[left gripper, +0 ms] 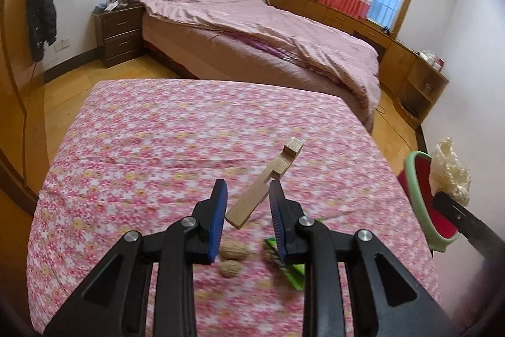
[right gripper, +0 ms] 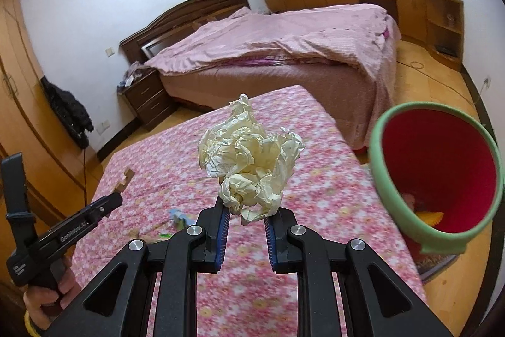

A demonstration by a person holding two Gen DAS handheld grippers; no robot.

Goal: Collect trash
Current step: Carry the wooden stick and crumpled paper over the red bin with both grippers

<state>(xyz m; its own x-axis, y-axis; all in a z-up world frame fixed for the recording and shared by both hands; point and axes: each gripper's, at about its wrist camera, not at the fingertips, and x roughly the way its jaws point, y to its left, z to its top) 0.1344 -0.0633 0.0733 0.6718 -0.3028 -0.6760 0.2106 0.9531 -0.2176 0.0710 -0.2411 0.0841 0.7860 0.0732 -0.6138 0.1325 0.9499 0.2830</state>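
My left gripper is shut on a notched wooden block and holds it tilted above the floral table cloth. Two walnuts and a green wrapper lie on the cloth below it. My right gripper is shut on a crumpled cream paper ball, held above the table, left of the red bin with a green rim. The bin and paper ball also show at the right of the left wrist view. The left gripper with the block shows in the right wrist view.
A bed with a pink cover stands beyond the table. A dark nightstand is to its left, wooden cabinets along the right wall. The bin holds some yellow scraps. A blue scrap lies on the cloth.
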